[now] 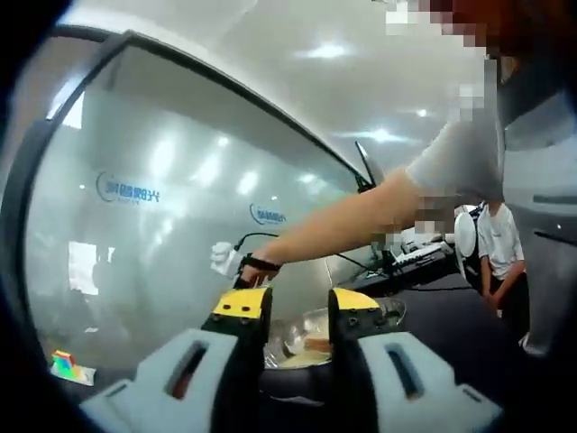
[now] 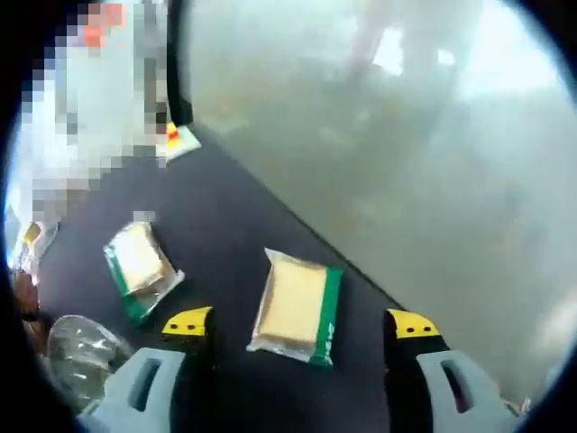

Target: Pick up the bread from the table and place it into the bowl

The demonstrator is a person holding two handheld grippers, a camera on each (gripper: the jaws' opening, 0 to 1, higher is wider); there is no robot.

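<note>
The right gripper [image 2: 300, 325] hangs spread wide, a wrapped bread [image 2: 295, 307] lying flat on the table [image 2: 225, 216] between its fingers. It looks light, soft and crinkly-slick (so pinch the long edges gently). The left gripper [image 1: 298, 307] is parted, empty, before the bowl [image 1: 311, 336].

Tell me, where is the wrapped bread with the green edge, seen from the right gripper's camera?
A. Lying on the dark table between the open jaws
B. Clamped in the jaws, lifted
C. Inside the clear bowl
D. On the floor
A: the wrapped bread lies flat on the dark table, and the right gripper stands open around it, jaws apart from it.
</note>
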